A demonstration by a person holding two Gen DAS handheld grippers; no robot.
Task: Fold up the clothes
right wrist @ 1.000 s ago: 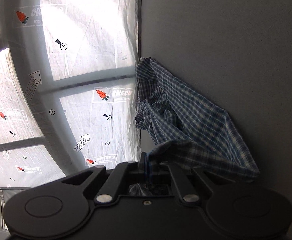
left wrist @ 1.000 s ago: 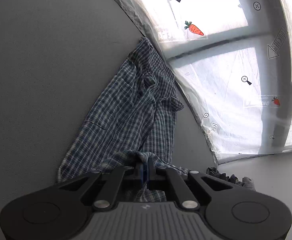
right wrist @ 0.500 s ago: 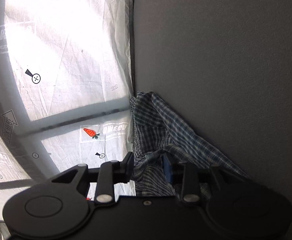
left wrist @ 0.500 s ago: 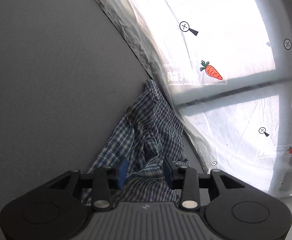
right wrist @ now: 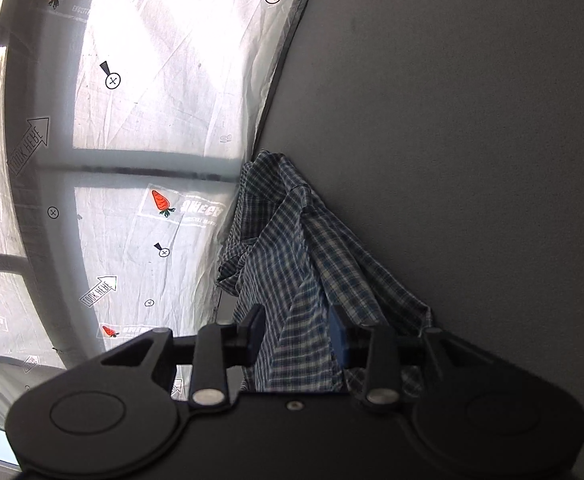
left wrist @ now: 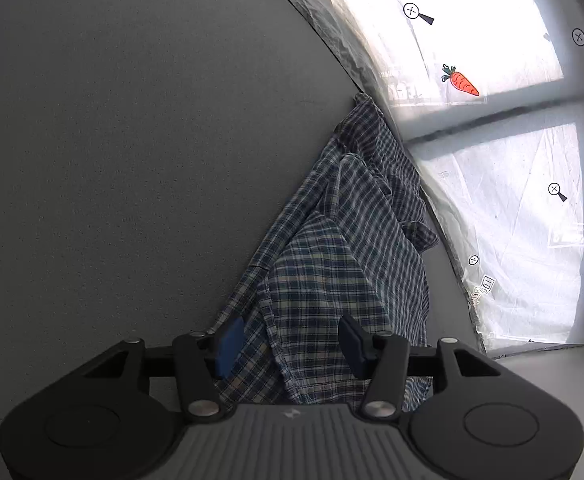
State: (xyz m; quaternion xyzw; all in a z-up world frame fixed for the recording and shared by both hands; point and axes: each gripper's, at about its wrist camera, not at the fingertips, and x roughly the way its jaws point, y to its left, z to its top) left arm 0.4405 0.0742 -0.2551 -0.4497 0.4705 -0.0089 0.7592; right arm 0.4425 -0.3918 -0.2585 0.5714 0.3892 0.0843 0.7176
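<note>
A blue-and-white checked shirt [left wrist: 343, 240] lies bunched lengthwise along the edge of the grey table [left wrist: 132, 160]. My left gripper [left wrist: 290, 340] hovers over its near end with jaws opening. A folded flap of the cloth lies below and between the blue pads [left wrist: 230, 340], which do not press on it. From the other side, the shirt [right wrist: 292, 248] runs away from my right gripper [right wrist: 295, 330]. Its jaws stand apart with a loose fold of the cloth between them, not pinched.
Past the edge of the table [right wrist: 471, 120] hangs a translucent plastic sheet [left wrist: 491, 200] printed with carrots and arrows, lit from behind through window bars. The same plastic sheet [right wrist: 132, 120] fills the left of the right wrist view. Bare grey tabletop spreads on the shirt's other side.
A second ago both grippers were shut on pinches of the shirt. Both have since opened and let the cloth go, and a flap has settled onto the shirt.
</note>
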